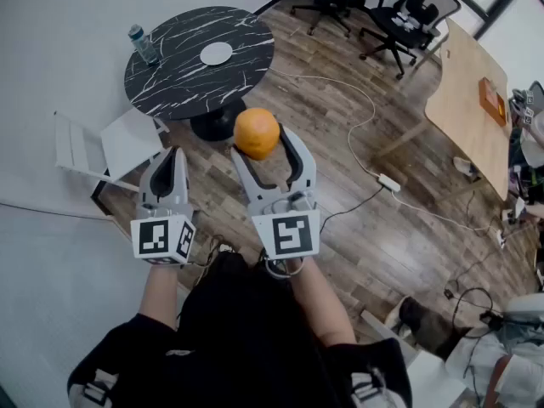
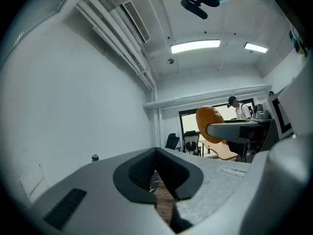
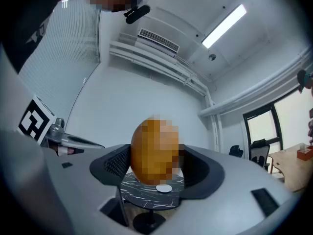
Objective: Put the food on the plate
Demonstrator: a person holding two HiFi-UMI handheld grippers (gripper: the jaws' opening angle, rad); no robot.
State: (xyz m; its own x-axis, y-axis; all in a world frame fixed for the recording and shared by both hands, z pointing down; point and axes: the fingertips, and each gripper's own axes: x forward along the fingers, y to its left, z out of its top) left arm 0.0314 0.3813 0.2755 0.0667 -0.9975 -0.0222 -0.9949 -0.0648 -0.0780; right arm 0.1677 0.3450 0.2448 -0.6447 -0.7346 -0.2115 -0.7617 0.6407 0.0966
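Glossy black marbled table [image 1: 178, 75], matt wood-plank floor [image 1: 340, 134], smooth, faintly shiny orange food [image 1: 256, 133].

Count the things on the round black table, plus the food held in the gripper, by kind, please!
white plate: 1
water bottle: 1
orange food: 1
Total: 3

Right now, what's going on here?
A person stands holding a gripper in each hand. The right gripper holds a round orange food item between its fingers, up in the air. The left gripper is shut and empty. The white plate sits bare on the black marble table ahead, not yet reached.
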